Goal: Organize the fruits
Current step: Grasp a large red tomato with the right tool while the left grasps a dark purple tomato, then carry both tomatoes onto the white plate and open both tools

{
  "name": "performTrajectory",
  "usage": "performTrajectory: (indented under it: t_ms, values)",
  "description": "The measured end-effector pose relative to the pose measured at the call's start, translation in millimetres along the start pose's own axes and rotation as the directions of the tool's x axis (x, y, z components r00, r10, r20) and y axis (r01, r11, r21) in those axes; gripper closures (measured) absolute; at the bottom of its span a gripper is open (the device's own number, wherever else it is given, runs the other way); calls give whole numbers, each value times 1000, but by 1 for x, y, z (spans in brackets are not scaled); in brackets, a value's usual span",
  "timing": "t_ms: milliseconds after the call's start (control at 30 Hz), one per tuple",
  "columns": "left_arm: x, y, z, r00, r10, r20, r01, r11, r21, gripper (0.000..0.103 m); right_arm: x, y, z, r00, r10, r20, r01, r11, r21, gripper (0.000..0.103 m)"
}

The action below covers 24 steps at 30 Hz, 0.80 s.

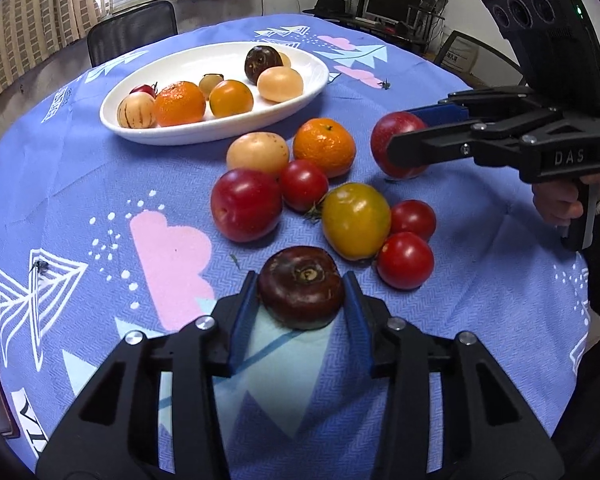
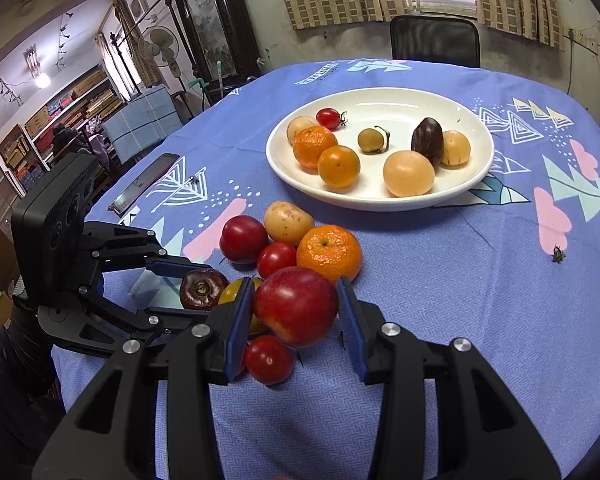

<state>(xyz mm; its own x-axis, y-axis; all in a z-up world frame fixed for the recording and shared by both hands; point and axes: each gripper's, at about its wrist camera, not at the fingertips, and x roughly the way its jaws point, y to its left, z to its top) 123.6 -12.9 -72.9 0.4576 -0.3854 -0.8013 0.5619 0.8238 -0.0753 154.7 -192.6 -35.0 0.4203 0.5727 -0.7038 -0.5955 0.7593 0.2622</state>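
Right now both claws are on fruit. Left claw [image 1: 301,292] has its blue pads on either side of a dark maroon tomato [image 1: 301,286], pads touching both flanks, fruit sitting low over the blue patterned cloth [image 1: 80,200] on the bench. Same tomato in the right wrist view [image 2: 202,289], between the left claw's fingers [image 2: 172,268].

Right claw [image 2: 296,308] clamps a red apple [image 2: 296,306]; left pad pressed on it, right pad at its edge. In the left wrist view the apple [image 1: 388,136] sits at the claw tips, low on the cloth; can't tell if lifted. A hand [image 1: 556,204] grips the right claw's handle.

Loose pile between them on the cloth: red plum [image 1: 246,204], pale potato-like fruit [image 1: 258,152], mandarin [image 1: 324,146], yellow-green tomato [image 1: 356,220], three small red tomatoes [image 1: 304,184] [image 1: 414,218] [image 1: 405,260], all touching or just beside each other.

White oval plate [image 1: 220,132] farther back holds two orange fruits [image 1: 179,103], a dark passionfruit-looking one [image 1: 263,63], pale round ones [image 1: 280,83], a striped pale one [image 1: 136,110], a cherry tomato [image 1: 143,89], a small greenish one [image 1: 211,82].

Black chair [image 1: 132,36] behind the bench.
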Motion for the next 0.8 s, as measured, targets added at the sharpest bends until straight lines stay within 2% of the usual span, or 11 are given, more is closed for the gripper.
performTrajectory:
  t_ms: [233,633,800]
  values:
    - [-3,3,1,1000,-10,11,10,1000,-19,60,-1,0,0,1000,0,0,0,1000,0,61]
    - [-13,12,6,998,33,59,-29,997,-75,60,-5,0,2,1000,-9,12,9,1000,-6,61]
    - [-20,22,23,998,39,56,-33,994,-101,60,-12,-2,10,999,-31,33,30,999,12,61]
